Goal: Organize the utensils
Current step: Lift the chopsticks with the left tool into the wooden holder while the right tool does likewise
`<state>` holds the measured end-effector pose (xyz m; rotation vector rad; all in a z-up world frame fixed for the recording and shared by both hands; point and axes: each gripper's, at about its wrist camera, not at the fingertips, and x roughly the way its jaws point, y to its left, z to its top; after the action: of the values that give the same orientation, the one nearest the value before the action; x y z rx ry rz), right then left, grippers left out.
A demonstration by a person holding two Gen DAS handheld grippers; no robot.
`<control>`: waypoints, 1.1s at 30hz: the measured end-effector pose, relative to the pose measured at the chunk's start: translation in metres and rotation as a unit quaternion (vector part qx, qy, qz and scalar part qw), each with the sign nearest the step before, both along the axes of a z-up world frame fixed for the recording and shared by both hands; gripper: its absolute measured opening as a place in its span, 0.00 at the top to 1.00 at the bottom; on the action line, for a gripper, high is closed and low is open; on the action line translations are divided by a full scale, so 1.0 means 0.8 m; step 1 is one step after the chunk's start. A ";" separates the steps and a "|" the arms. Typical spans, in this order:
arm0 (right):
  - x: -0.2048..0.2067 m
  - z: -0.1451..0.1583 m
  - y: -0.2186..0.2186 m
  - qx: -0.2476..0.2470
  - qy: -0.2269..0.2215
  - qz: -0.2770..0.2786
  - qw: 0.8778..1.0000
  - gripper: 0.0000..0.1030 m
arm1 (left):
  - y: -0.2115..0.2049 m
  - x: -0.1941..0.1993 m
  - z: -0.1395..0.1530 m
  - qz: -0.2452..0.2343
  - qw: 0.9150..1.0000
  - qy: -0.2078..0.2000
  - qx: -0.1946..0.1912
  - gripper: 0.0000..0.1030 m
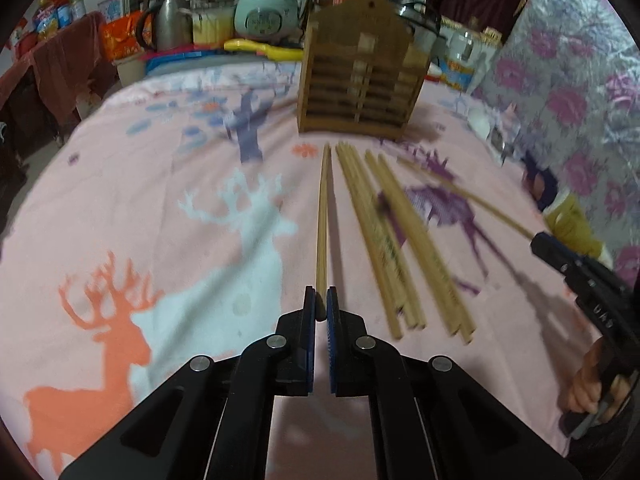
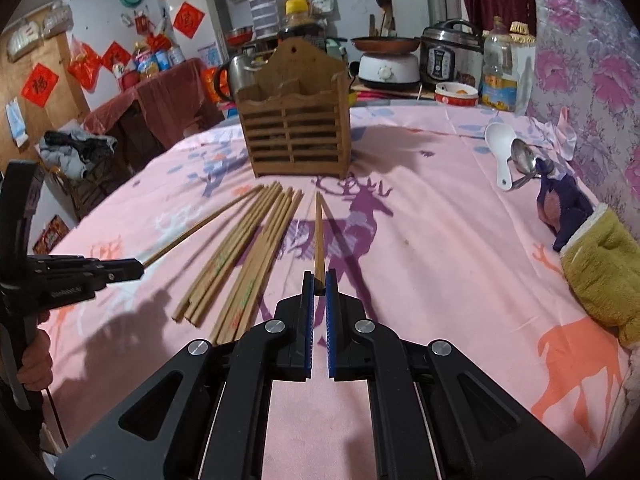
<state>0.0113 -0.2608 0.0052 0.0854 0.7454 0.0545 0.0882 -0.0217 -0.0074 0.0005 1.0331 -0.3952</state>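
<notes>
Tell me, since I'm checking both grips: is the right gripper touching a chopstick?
Touching: the right wrist view shows the right gripper pads clamped on the chopstick end.

Only a few signs can be read. In the right wrist view, a red diamond-shaped paper point(image 2: 40, 85) on the brown wall at the left edge carries the black Chinese character "福". Another red diamond paper point(image 2: 189, 20) on the white cabinet door also shows one black character, but it is too blurred to tell. In the left wrist view, the black body of the right tongs point(image 1: 538, 240) has small white letters, blurred, perhaps "UMI". The print on the wooden chopsticks point(image 2: 224, 256) is unreadable.
</notes>
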 end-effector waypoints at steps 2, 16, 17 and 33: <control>0.004 0.013 -0.001 0.001 -0.010 -0.001 1.000 0.94 | -0.004 0.005 0.023 0.002 1.000 -0.018 0.000 0.95; 0.052 0.115 0.012 -0.003 -0.086 0.002 0.996 0.94 | -0.037 0.077 0.146 0.022 0.995 -0.093 -0.020 0.95; 0.058 0.118 0.012 -0.002 -0.086 0.002 0.996 0.94 | -0.042 0.081 0.151 0.020 0.995 -0.094 -0.018 0.95; 0.142 0.235 0.020 0.000 -0.188 0.000 0.982 0.94 | -0.083 0.142 0.317 0.044 0.975 -0.218 -0.022 0.95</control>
<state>0.1246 -0.2447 0.1931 0.0717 0.3681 0.0680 0.2017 -0.0880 0.2462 0.0026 0.5884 -0.3184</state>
